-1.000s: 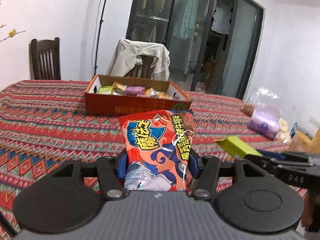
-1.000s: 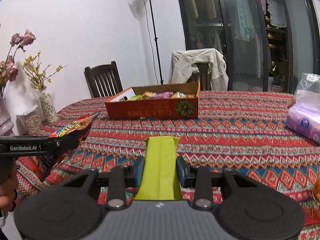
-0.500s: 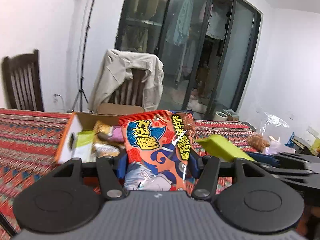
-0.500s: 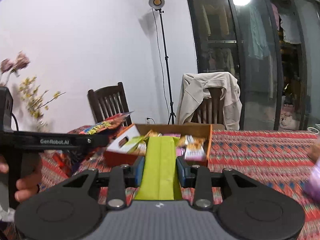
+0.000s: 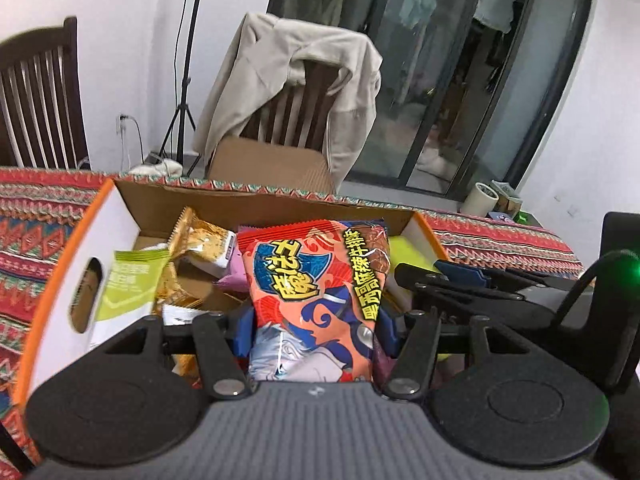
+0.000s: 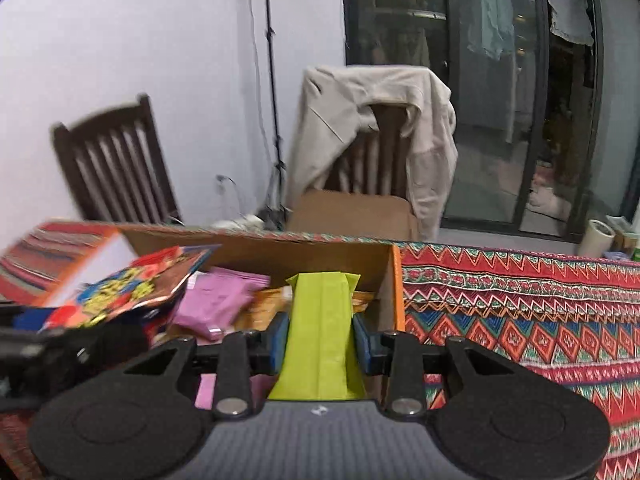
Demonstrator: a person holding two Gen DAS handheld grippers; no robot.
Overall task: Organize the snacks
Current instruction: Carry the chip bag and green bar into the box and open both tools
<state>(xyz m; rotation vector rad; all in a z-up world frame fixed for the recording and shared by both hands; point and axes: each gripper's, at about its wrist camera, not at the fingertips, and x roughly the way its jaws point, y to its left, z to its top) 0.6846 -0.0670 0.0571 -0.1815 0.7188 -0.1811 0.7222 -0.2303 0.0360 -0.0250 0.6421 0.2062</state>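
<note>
My left gripper (image 5: 314,330) is shut on a red and blue snack bag (image 5: 316,280), held over the open orange cardboard box (image 5: 60,264). My right gripper (image 6: 322,342) is shut on a lime-green packet (image 6: 320,332) above the box's right end, close to its orange wall (image 6: 396,288). Inside the box lie several snacks: a golden packet (image 5: 200,240), a pale green packet (image 5: 128,284) and a pink packet (image 6: 216,300). The red bag (image 6: 128,284) and the left gripper show blurred at the left of the right wrist view. The right gripper (image 5: 460,280) reaches in at the right of the left wrist view.
The box stands on a table under a red patterned cloth (image 6: 520,312). Behind the table stand a chair draped with a beige jacket (image 5: 296,80), a dark wooden chair (image 6: 116,172) and a light stand (image 5: 184,60). Glass doors (image 6: 500,80) fill the back right.
Both grippers have travelled forward across the table with their packets and now hang over the box, which has grown from a distant shape to fill the lower view.
</note>
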